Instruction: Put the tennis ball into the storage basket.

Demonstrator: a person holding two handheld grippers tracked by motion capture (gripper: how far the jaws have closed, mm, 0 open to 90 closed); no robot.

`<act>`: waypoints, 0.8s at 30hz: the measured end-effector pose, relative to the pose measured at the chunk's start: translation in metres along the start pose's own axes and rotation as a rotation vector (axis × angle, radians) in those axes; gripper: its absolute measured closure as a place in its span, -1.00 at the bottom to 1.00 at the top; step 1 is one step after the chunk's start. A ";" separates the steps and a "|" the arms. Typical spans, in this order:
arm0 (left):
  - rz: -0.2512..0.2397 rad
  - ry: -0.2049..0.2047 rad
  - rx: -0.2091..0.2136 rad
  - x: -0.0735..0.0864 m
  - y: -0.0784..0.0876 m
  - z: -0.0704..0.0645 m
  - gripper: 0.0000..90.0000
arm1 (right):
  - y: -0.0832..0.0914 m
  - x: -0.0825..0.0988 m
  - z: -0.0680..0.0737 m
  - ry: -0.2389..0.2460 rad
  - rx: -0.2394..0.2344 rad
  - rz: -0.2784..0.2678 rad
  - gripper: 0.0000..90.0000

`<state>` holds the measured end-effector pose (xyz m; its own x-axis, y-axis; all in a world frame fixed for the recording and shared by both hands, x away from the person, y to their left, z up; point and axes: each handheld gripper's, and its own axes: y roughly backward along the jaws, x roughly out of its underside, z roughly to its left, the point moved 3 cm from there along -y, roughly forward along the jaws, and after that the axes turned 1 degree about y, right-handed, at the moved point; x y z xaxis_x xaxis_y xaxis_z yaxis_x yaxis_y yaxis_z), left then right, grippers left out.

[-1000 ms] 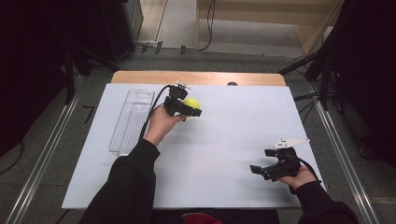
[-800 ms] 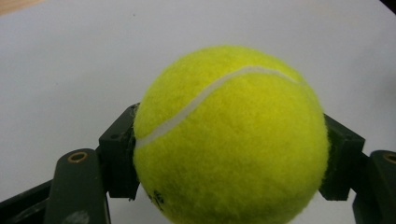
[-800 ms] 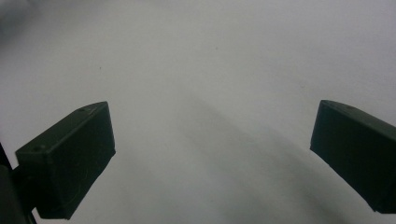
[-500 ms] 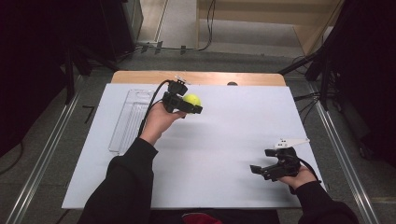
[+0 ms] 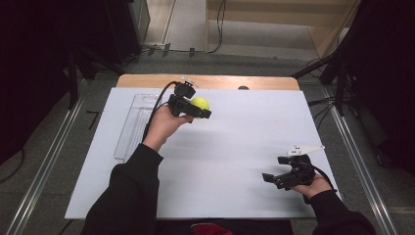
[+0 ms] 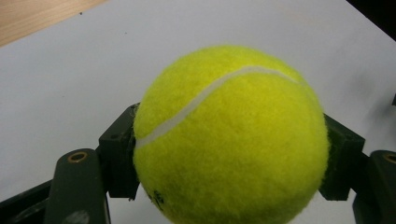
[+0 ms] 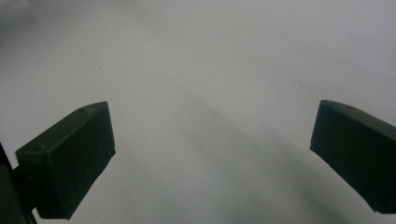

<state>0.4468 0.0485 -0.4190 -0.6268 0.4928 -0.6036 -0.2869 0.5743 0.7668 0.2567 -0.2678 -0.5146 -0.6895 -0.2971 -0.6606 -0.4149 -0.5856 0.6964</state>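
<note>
my left tongs are clamped on a yellow tennis ball, one pad pressed against each side of it. in the left gripper view the ball sits squarely between the two black jaws, its white seam curving across the top, with the white sheet behind it. in the high view i hold the ball above the far part of the counter, a little left of centre and near the wooden edge. a clear plastic tray lies on the sheet just left of my left hand. my right tongs rest low at the near right of the counter, well apart from the ball. their jaws stand wide with nothing between them, just bare white sheet in the right gripper view.
</note>
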 end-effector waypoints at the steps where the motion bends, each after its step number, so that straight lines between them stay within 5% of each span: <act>1: 0.003 -0.005 -0.002 0.000 0.000 0.001 -0.41 | 0.000 0.000 0.000 0.000 0.000 0.000 -1.00; 24: -0.026 0.037 -0.015 0.007 0.018 0.018 -0.41 | 0.000 -0.001 0.001 0.009 -0.011 0.000 -1.00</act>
<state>0.4502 0.0739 -0.4129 -0.6448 0.4533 -0.6155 -0.3145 0.5767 0.7540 0.2566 -0.2665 -0.5131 -0.6841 -0.3043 -0.6629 -0.4080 -0.5937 0.6936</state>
